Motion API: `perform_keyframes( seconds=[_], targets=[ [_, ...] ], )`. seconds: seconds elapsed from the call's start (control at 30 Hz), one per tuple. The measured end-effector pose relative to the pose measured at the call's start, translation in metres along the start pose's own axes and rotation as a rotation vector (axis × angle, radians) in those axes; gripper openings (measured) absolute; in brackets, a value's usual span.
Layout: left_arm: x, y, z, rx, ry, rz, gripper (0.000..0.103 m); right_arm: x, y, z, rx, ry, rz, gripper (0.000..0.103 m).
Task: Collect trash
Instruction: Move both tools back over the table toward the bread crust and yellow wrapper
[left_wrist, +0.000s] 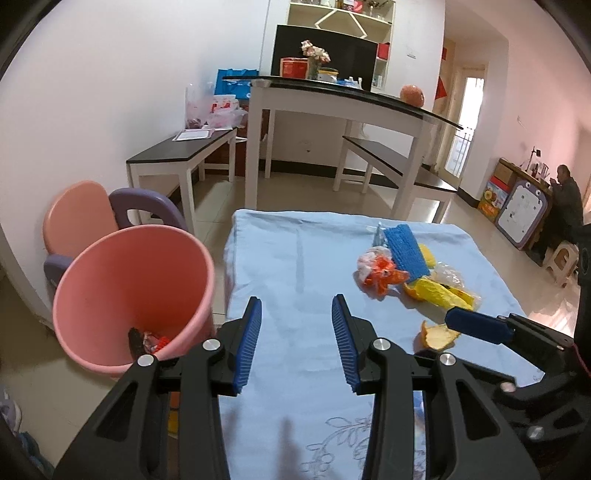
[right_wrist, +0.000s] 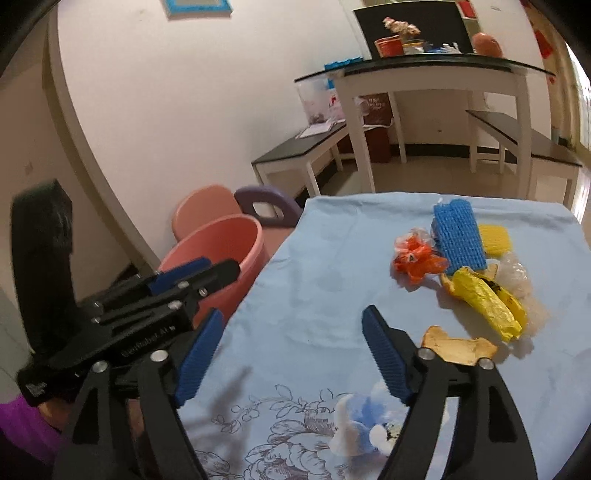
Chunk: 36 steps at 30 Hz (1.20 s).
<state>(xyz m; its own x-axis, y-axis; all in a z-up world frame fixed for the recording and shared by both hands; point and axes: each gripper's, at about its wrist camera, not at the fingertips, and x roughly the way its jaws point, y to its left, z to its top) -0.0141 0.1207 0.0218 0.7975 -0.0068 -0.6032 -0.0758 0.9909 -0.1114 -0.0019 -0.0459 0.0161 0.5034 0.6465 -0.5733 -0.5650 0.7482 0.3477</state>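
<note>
The left gripper hangs over the near edge of the blue cloth with its fingers spread wide and nothing between them. The right gripper is likewise spread wide and empty above the same cloth; under its right finger, at about 5 o'clock in the right wrist view, lies one white-and-blue crumpled wrapper.

One pink bin stands on the floor off the cloth's left edge, at 9 o'clock from the left gripper, touching or nearly touching that edge. It holds a few scraps at its bottom (a dark piece and something red and white; their number cannot be told).

The rest of the trash is clustered at 1 to 2 o'clock. Nearest is one orange peel, just beside the right gripper's right finger. Beyond it come one yellow wrapper, one clear plastic bag, one orange crumpled wrapper, one blue mesh sleeve and, farthest, one yellow piece half hidden behind the sleeve. These touch or overlap one another.

The middle and left strip of the cloth between the grippers and the bin is bare. Behind the bin sit a pink chair and a purple chair; farther off stands a white table with two benches.
</note>
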Motion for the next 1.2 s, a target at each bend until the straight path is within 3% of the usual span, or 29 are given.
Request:
perform_keyframes(
  seconds=[0.13,0.43,0.63,0.8,0.93,1.2],
  targets=[
    [0.005,-0.015,-0.002,0.021,0.014,-0.017,0.040,-0.007,-0.013,0.000,0.041,-0.013,-0.009,0.081],
    [0.019,-0.042,-0.004,0.065,0.055,-0.058,0.040,-0.028,-0.069,0.004,0.113,-0.045,-0.170,0.077],
    [0.036,-0.066,-0.012,0.112,0.118,-0.148,0.040,-0.051,-0.126,-0.006,0.176,-0.069,-0.299,0.075],
    [0.054,-0.093,-0.017,0.156,0.179,-0.216,0.040,-0.059,-0.150,-0.010,0.179,-0.079,-0.361,0.069],
    [0.069,-0.111,-0.021,0.180,0.226,-0.247,0.040,-0.061,-0.162,-0.012,0.193,-0.083,-0.360,0.060],
    [0.096,-0.125,-0.026,0.205,0.279,-0.229,0.040,-0.050,-0.173,-0.018,0.220,-0.045,-0.275,0.045]
  ],
)
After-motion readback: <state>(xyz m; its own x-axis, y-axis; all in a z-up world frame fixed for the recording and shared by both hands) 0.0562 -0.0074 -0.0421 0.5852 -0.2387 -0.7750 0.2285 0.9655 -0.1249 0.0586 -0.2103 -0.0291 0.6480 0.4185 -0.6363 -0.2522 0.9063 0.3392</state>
